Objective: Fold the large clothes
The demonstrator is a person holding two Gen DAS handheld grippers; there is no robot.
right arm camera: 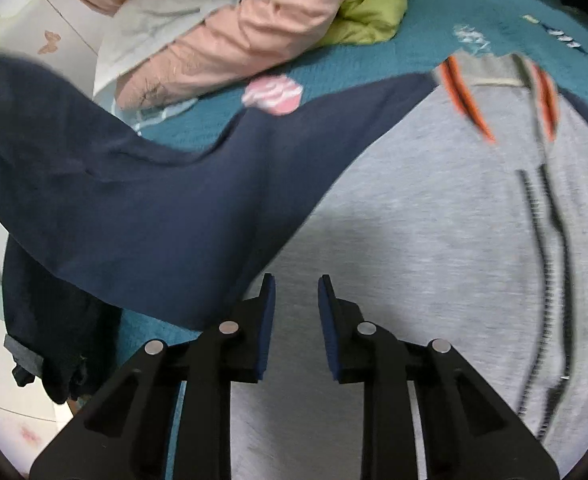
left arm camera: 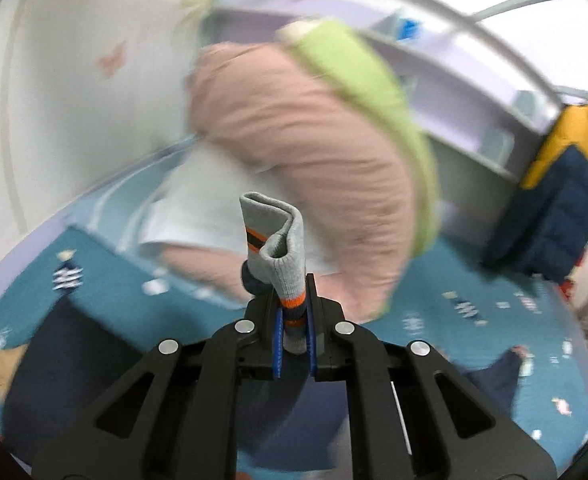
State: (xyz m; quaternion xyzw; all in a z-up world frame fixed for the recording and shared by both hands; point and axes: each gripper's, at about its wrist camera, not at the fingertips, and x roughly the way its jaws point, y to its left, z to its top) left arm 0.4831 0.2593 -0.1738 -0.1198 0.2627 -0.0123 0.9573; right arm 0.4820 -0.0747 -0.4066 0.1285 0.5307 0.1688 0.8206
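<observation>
A grey zip jacket (right arm camera: 434, 220) with navy sleeves lies spread on the teal bedspread (right arm camera: 374, 60). Its navy sleeve (right arm camera: 133, 208) stretches left across the right wrist view, lifted toward the upper left. My left gripper (left arm camera: 294, 320) is shut on the sleeve's grey ribbed cuff (left arm camera: 277, 244), which has orange and navy stripes and stands up between the fingers. My right gripper (right arm camera: 296, 292) is open and empty, just above the grey body near the sleeve's root. The zip (right arm camera: 550, 272) runs down the right.
A pink padded jacket (left arm camera: 306, 148) and a green one (left arm camera: 374, 92) are piled at the bed's far side, also seen in the right wrist view (right arm camera: 253, 20). A yellow and navy jacket (left arm camera: 562, 192) hangs at the right. Dark trousers (right arm camera: 53, 340) hang off the bed's left edge.
</observation>
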